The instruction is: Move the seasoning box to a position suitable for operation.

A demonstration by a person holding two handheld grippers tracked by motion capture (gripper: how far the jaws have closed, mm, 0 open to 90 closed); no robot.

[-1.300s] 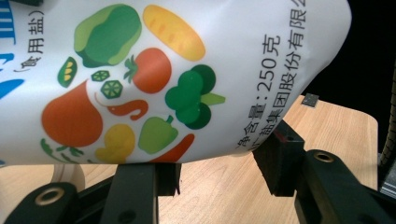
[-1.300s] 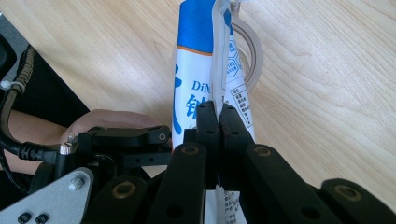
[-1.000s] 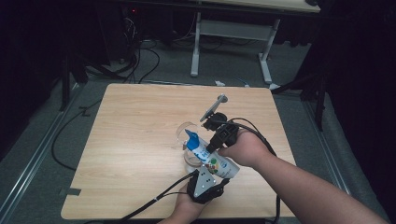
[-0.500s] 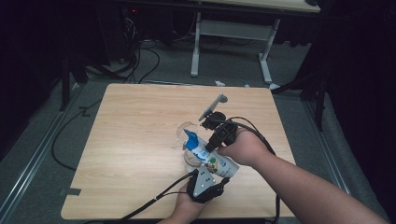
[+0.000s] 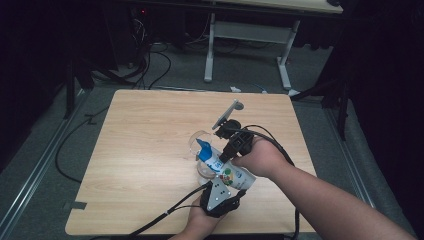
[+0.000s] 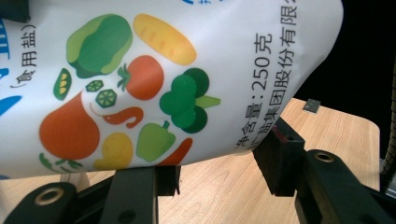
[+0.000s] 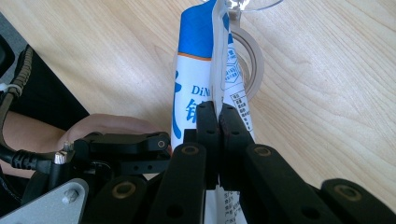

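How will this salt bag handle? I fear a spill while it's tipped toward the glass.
Salt bag: likely floppy, since its edge pinches flat in the right gripper. Probably dense: the left gripper holds its bulging body. Glossy film may slip.

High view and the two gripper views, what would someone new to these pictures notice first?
First comes the white salt bag with its bright vegetable print and blue top, held tilted near the table's front edge, its top toward a clear glass cup. The left tongs grip its bulging lower end from both sides, and the right tongs pinch the flat edge seam higher up. Around the lit wooden table the room is dark, with cables on the floor.
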